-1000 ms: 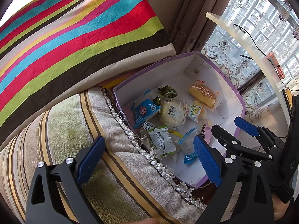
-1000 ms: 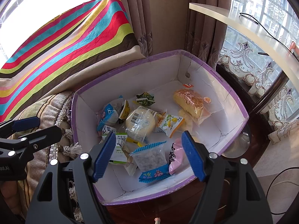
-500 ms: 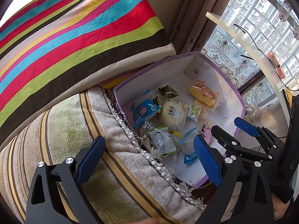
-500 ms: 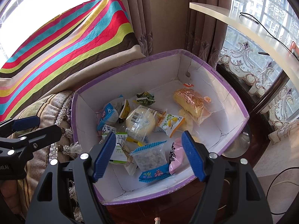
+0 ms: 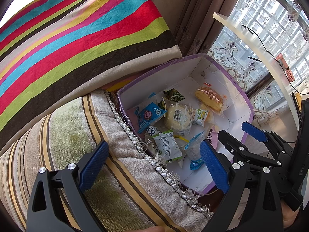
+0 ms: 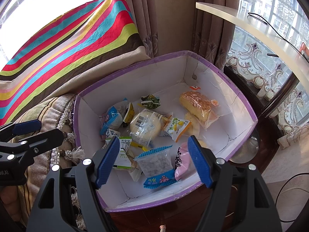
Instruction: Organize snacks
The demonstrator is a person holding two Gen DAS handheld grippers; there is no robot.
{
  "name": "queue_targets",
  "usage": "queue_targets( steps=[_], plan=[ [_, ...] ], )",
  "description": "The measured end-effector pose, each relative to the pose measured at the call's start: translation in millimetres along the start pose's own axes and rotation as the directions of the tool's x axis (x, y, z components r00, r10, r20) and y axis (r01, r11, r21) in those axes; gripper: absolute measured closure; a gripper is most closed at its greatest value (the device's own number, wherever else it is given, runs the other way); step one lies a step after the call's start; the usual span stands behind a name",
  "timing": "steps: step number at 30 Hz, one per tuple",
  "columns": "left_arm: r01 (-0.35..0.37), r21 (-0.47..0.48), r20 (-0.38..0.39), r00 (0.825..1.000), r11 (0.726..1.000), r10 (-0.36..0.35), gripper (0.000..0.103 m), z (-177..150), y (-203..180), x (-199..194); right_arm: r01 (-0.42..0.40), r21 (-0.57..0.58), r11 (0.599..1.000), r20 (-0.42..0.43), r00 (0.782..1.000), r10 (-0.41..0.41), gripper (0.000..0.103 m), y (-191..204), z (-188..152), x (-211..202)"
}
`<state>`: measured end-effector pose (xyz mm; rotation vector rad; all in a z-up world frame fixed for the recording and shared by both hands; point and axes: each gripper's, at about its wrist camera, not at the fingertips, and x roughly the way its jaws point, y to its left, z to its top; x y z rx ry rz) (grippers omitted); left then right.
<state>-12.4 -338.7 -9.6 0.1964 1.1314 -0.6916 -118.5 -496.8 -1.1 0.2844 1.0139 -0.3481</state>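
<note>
A: Where are the snacks, and what are our claws doing?

B: They lie loose in the purple-rimmed cardboard box (image 6: 241,104) beside the sofa cushion (image 5: 81,135). Our right claw (image 6: 154,159) hovers spread wide and empty above the clear pouch with blue trim (image 6: 155,164); our left claw (image 5: 152,167) hangs equally wide and empty over the cushion's fringed edge.

A: How should we take that pouch?

B: We judge it best to come straight down, pinch its crimped top, and avoid snagging the pink packet (image 6: 182,160) touching it. The wrapped round bun (image 6: 145,126) sits near, so we lift slowly.
</note>
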Motion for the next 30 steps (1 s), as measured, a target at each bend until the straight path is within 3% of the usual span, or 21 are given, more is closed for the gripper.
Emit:
queue_targets(
  steps=[21,26,30],
  plan=[
    [-0.034,0.035,0.016,0.999,0.999,0.033,0.012,3.4,-8.9,2.3,0.012,-0.006,1.0,-0.004,1.0,-0.012,0.03,0.5,-1.8,-1.1],
    [0.017,-0.051,0.044,0.999,0.999,-0.015,0.011,7.3,13.8,-22.9,-0.016,-0.058,0.998,0.022,1.0,0.017,0.026,26.1,2.7,-13.8],
    [-0.082,-0.196,0.135,0.985,0.977,0.11,0.011,-4.6,74.0,-69.2,-0.121,-0.161,0.98,0.041,0.991,0.129,0.025,74.7,13.6,-31.2]
  ],
)
